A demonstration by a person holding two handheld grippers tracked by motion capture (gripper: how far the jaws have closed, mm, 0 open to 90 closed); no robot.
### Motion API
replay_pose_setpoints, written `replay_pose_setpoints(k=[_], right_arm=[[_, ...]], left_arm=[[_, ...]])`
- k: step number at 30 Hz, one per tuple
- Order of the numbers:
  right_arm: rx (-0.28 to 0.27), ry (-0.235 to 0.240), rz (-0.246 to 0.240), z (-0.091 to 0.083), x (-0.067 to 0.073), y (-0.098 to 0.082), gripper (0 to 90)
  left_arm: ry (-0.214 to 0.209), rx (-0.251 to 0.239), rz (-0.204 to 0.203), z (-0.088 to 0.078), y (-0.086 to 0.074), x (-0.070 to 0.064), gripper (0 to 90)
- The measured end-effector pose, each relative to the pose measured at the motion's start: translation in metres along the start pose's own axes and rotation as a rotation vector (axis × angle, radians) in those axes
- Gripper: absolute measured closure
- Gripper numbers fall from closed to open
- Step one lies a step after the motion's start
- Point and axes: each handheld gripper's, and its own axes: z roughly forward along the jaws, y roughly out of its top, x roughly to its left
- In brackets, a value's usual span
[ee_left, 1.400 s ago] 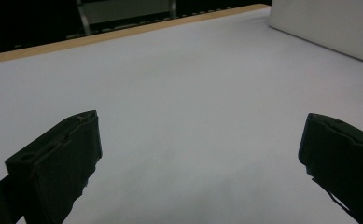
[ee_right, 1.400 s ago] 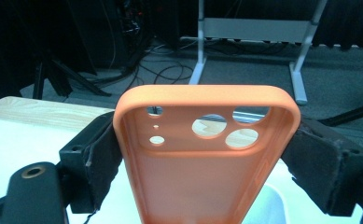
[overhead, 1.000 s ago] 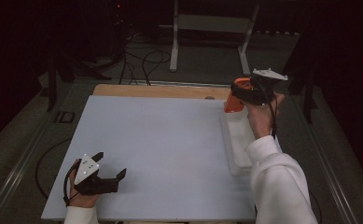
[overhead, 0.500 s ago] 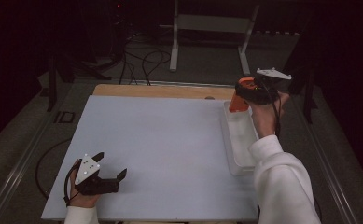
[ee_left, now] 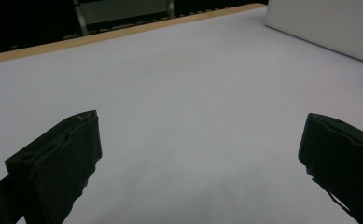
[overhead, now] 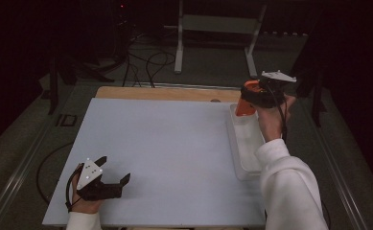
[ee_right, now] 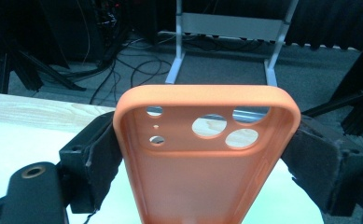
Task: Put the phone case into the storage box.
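An orange phone case (ee_right: 202,158) with camera cut-outs stands clamped between the two black jaws of my right gripper (ee_right: 202,158). In the high view that gripper (overhead: 251,98) holds the orange phone case (overhead: 244,106) above the far end of a white tray (overhead: 239,163) at the table's right side. My left gripper (overhead: 112,172) rests low on the white table surface (overhead: 165,143) near the front left corner, open, with nothing between its fingers (ee_left: 58,163). The left gripper view looks across bare white surface toward the tray's wall (ee_left: 324,28).
A wooden strip (overhead: 165,93) runs along the table's far edge. Beyond it on the dark floor lie cables (overhead: 141,57) and a metal stand (overhead: 217,24). A dark tripod leg (overhead: 54,81) stands off the far left corner.
My right gripper has risen slightly and shifted a little right with the orange case held in it. The left gripper has stayed still.
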Motion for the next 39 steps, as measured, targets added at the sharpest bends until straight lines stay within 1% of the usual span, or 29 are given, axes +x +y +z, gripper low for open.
replay_pose_setpoints(k=[10, 25, 31, 39], right_arm=[[0.005, -0.007, 0.002, 0.006, 0.003, -0.002, 16.2], [0.008, -0.022, 0.021, 0.011, 0.001, -0.006, 16.2], [0.015, -0.026, 0.033, 0.016, 0.0, -0.01, 16.2], [0.026, -0.039, 0.062, 0.024, -0.002, -0.019, 16.2]], left_arm=[[0.0, -0.005, -0.003, 0.0, 0.0, 0.0, 0.0], [0.001, -0.008, -0.002, -0.001, 0.0, 0.0, 0.0], [0.002, -0.01, -0.004, -0.001, 0.0, 0.0, 0.0], [0.002, -0.009, -0.003, -0.001, 0.0, 0.0, 0.0]])
